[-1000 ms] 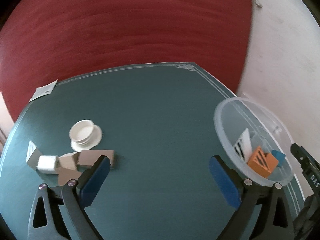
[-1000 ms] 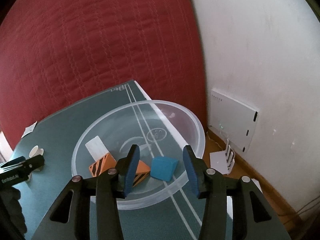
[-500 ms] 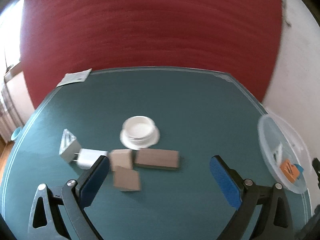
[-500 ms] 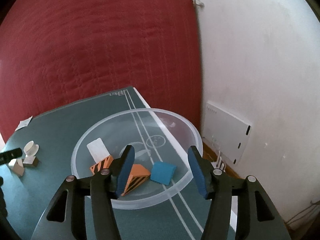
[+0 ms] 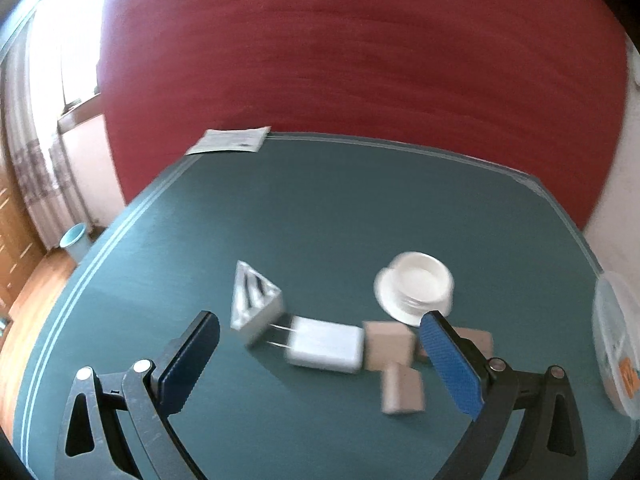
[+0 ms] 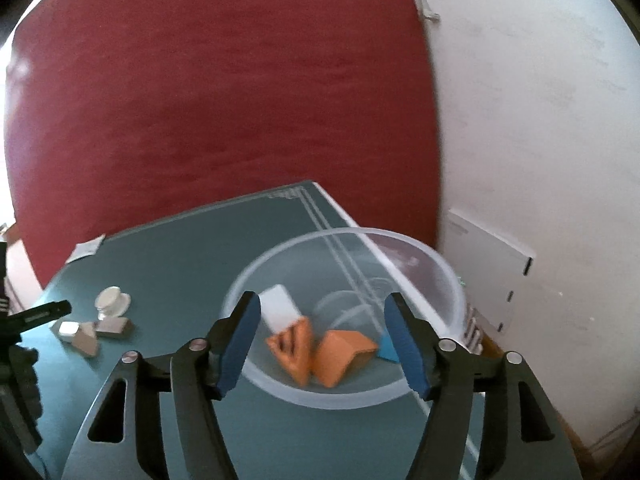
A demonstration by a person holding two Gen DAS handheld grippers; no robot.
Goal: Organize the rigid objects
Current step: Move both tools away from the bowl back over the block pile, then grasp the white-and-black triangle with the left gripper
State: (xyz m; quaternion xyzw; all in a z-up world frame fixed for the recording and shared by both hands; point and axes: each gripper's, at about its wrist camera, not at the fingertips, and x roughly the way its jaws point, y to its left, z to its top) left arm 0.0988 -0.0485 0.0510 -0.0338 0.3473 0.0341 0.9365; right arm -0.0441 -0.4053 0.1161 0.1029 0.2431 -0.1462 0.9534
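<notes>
Through the left view we see our left tool [image 5: 320, 354] held wide open and empty above a cluster on the teal surface [image 5: 340, 208]: a grey wedge [image 5: 254, 306], a white charger [image 5: 324, 344] with its prongs toward the wedge, three tan blocks [image 5: 388, 344] touching one another, and a white cap [image 5: 414, 286] just behind them. The bowl [image 5: 614, 320] shows only as a sliver at the right edge. The right view gives what the left cannot: the clear bowl [image 6: 452, 292] in full, holding a white card [image 6: 280, 306], two orange wedges [image 6: 344, 350] and a blue block [image 6: 386, 348]. Our right tool [image 6: 320, 344] hangs over it with nothing between its fingers, its jaws having just been opening. The cluster appears there small at the left, beside the dark tip of the left tool. A paper slip [image 5: 232, 141] lies at the surface's far edge. Behind stands a red quilted backdrop [image 6: 224, 112], a white wall [image 6: 540, 120] to its right; the left view alone shows a curtain [image 5: 36, 152] and wooden floor [image 5: 28, 292].
</notes>
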